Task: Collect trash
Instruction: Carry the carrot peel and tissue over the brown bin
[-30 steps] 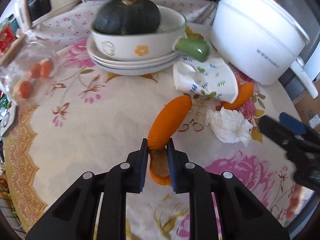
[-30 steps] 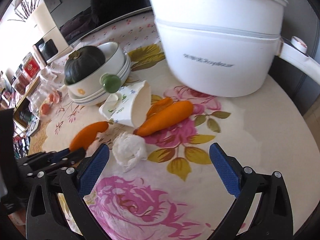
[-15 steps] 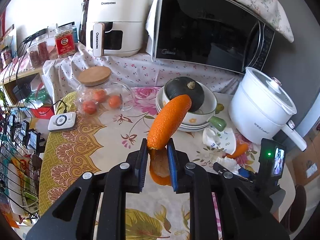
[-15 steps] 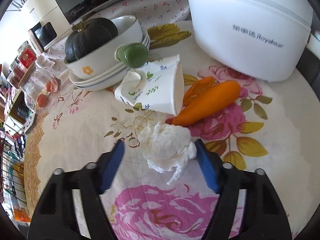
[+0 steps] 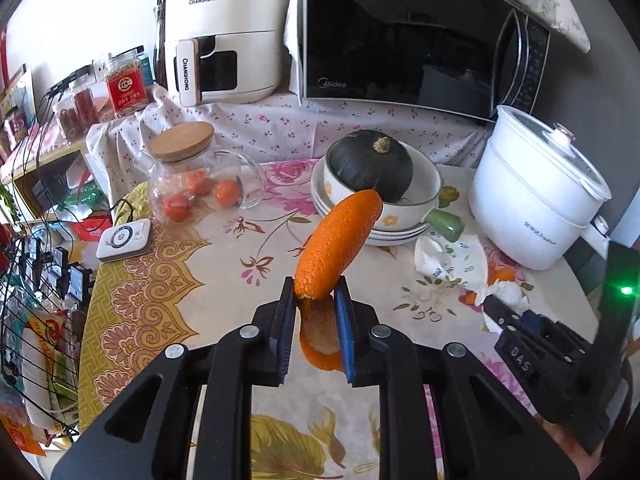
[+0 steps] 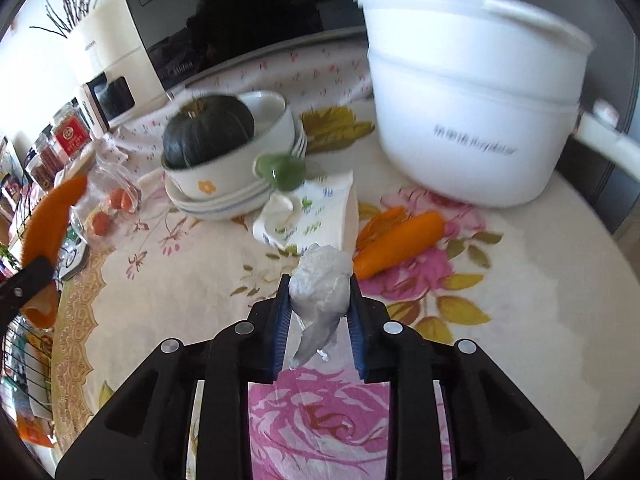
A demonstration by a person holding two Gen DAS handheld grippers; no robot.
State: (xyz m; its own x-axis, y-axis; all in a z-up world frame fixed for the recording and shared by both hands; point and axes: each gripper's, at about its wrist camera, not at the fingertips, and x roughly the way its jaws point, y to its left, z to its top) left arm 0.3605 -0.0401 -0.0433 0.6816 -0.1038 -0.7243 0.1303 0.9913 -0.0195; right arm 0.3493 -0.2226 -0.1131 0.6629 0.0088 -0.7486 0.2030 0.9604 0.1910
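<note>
My left gripper (image 5: 314, 300) is shut on a long orange peel (image 5: 338, 240) and holds it well above the table; the peel also shows at the left of the right wrist view (image 6: 52, 216). My right gripper (image 6: 319, 292) is shut on a crumpled white tissue (image 6: 320, 276) and holds it just above the floral tablecloth (image 6: 200, 280). A crushed paper cup (image 6: 316, 212) lies on its side beyond the tissue, with more orange peel (image 6: 400, 240) to its right. The right gripper body shows in the left wrist view (image 5: 532, 340).
A white electric pot (image 6: 472, 112) stands at the back right. Stacked plates and a bowl (image 6: 236, 156) hold a dark green squash (image 6: 208, 132). A glass jar (image 5: 188, 176) with tomatoes, a microwave (image 5: 420, 36) and an air fryer (image 5: 220, 36) stand behind.
My right gripper has closed on the tissue and lifted it off the cloth. My left gripper, still holding the peel, has risen high above the table.
</note>
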